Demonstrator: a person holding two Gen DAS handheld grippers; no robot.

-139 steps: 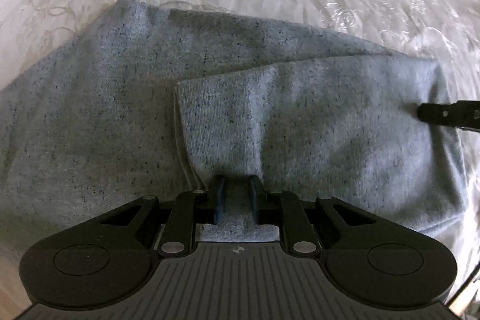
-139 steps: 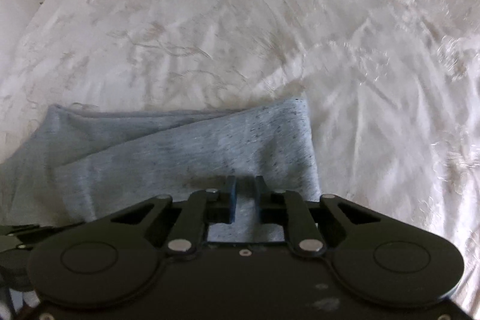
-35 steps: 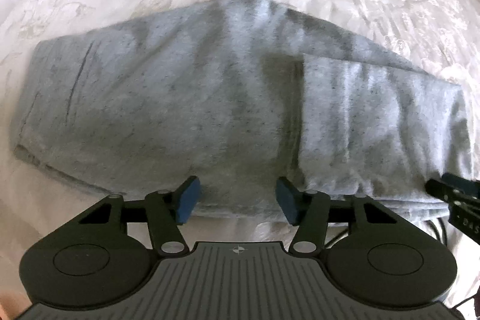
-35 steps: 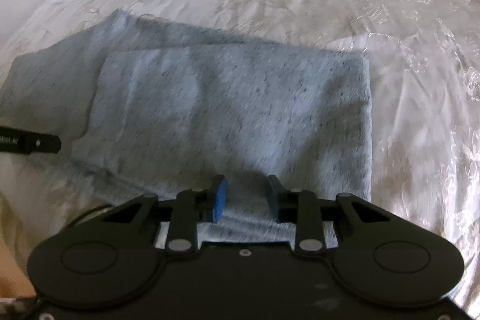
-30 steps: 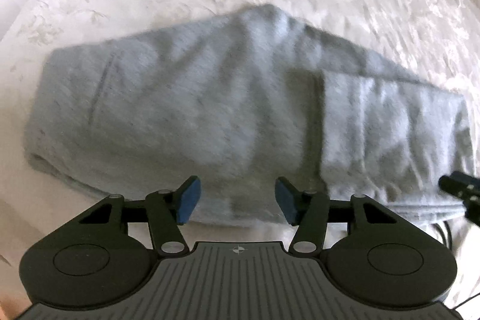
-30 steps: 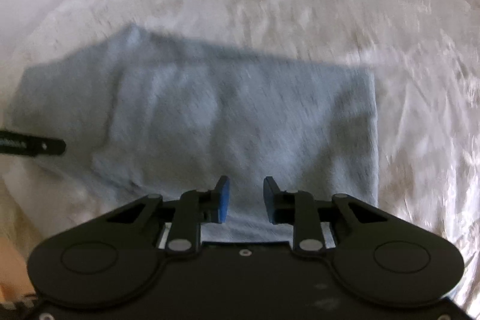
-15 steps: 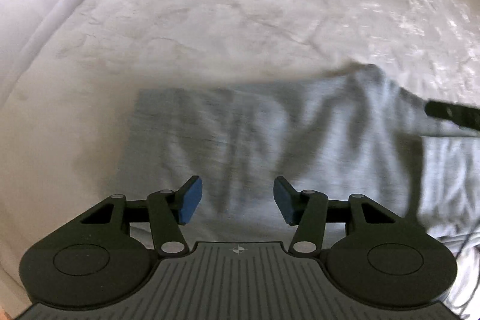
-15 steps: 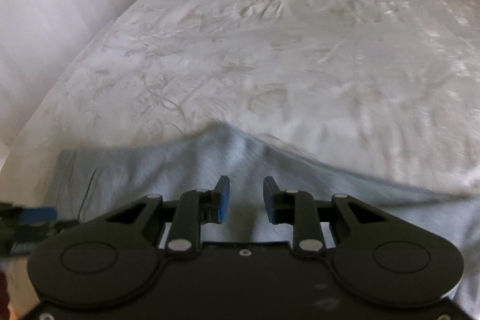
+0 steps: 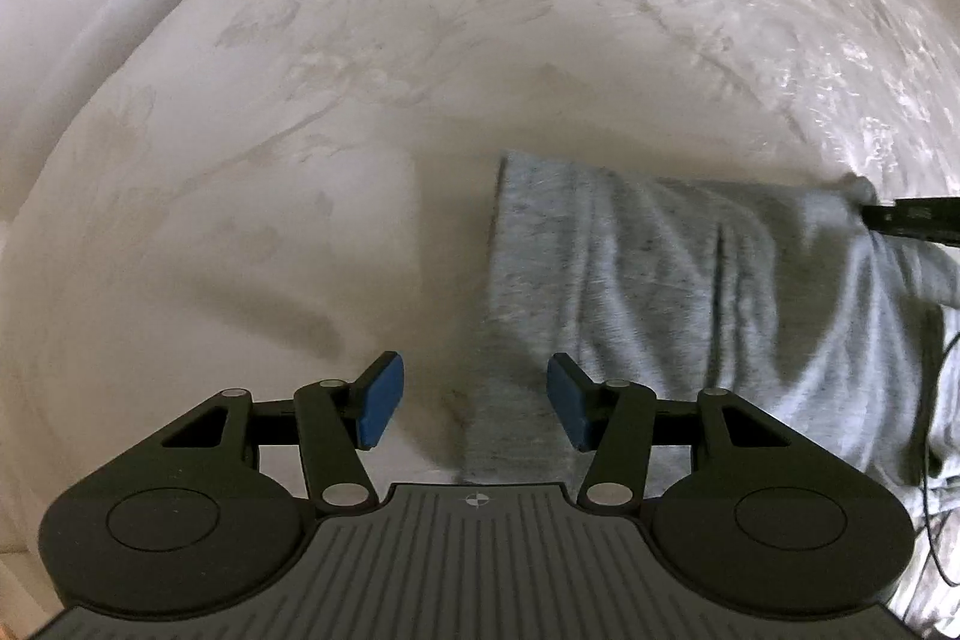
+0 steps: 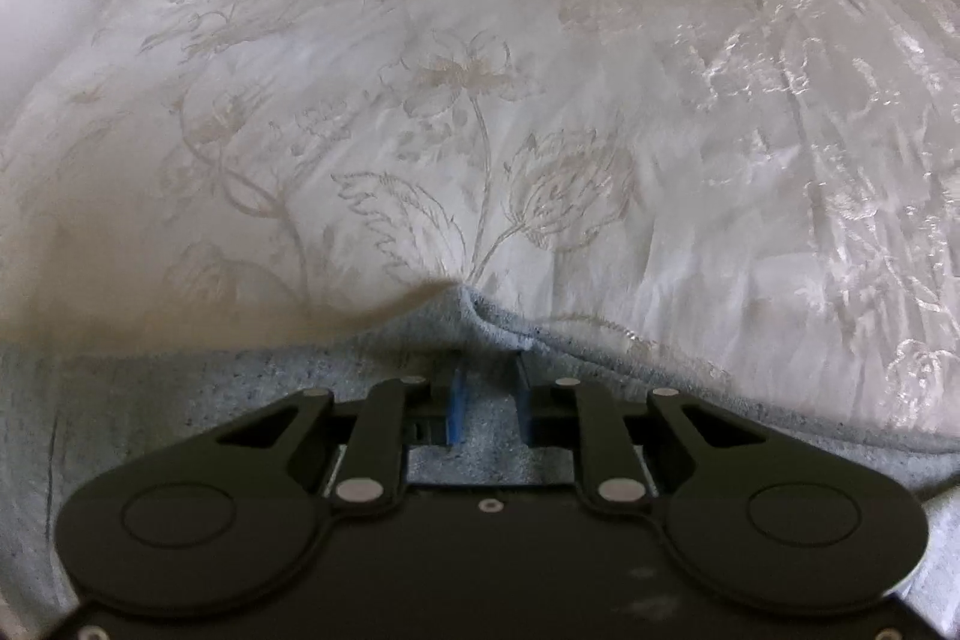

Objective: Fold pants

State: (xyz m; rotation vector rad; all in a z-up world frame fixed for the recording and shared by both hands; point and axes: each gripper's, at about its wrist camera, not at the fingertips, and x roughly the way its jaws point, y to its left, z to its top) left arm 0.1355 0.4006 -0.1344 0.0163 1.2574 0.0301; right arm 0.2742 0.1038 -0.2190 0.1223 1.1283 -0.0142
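While the right gripper (image 10: 485, 403) is closing its jaws over a raised peak of grey cloth at the far edge of the pants (image 10: 198, 400), that pinch looks thin, and that's the first worry: if the blue pads catch only the top layer of the hump, the lower layers could stay on the bedspread (image 10: 480, 112) and the fold would come up uneven. Whether the pads are pressing yet I can't tell; cloth sits between them, that much is clear. Over on the other side, the left gripper (image 9: 474, 403) hangs with its jaws standing well apart and nothing in them, poised over the near corner of the short end of the pants (image 9: 630, 280). The cloth edge runs just between its fingers (image 9: 379, 397), so a close here might grab the hem, or might nip the bedspread along with it and drag the cover into the fold. As for the lie of the thing: the pants rest flat on the bed, long axis running left to right across the left wrist view, the square-cut short end toward the left, and the rest trailing off the right side of that view, rumpled in long creases. Those creases could get locked in if the next fold goes over them unsmoothed. A thin black cable (image 9: 927, 400) also lies over the right part of the cloth, a possible snag.
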